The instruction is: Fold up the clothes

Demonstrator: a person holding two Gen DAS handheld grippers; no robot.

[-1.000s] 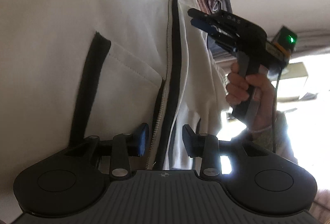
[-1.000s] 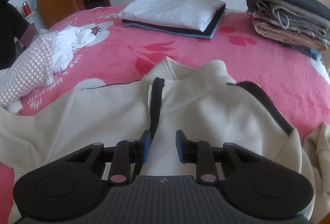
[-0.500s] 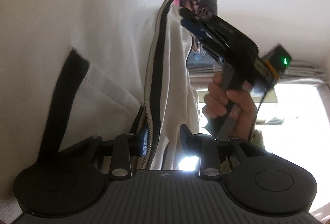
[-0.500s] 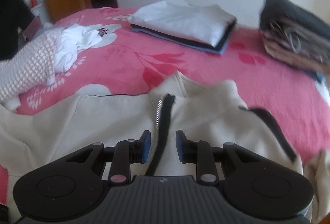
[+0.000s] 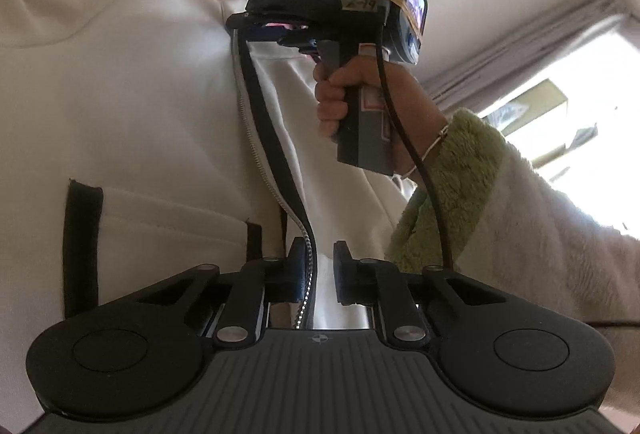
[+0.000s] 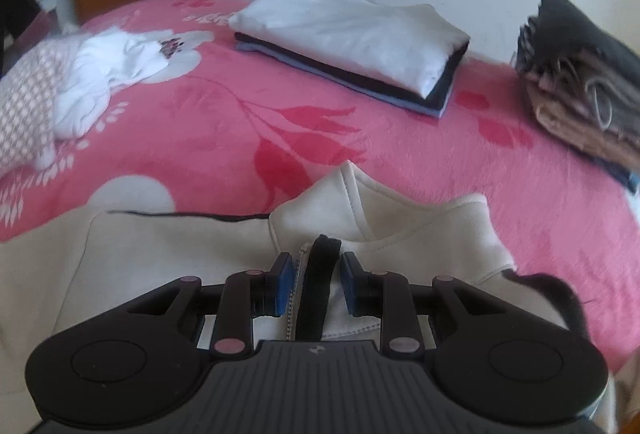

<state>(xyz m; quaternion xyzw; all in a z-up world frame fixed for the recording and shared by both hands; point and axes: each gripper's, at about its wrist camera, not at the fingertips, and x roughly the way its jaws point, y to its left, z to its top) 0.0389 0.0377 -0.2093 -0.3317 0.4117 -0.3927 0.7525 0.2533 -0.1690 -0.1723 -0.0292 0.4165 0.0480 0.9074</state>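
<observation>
The cream jacket (image 6: 168, 266) lies spread front-up on the pink bed (image 6: 240, 122), its collar toward the far wall. Both grippers have closed in on its black zipper band (image 6: 318, 286). A second ago the right gripper (image 6: 316, 284) hung above the chest with the collar well ahead of it; now it is low at the neck, and the top of the band stands between its blue pads (image 6: 284, 284), which are spread and not yet pressing it. In the left wrist view the right gripper (image 5: 256, 28) sits right at the top end of the band, where before it was held off to the side. The left gripper (image 5: 318, 274) has also moved along the zipper: its fingers are apart, with the band and zipper teeth (image 5: 307, 262) passing through the gap near the hem end, against the left pad.

So the two grippers now bracket the front opening at top and bottom, which I judge to be a setup for pinching the zipper line to straighten or lift the jacket for folding. Two folded stacks (image 6: 352, 42) (image 6: 580, 82) sit at the far side of the bed, and loose white clothes (image 6: 108, 78) lie at the left.
</observation>
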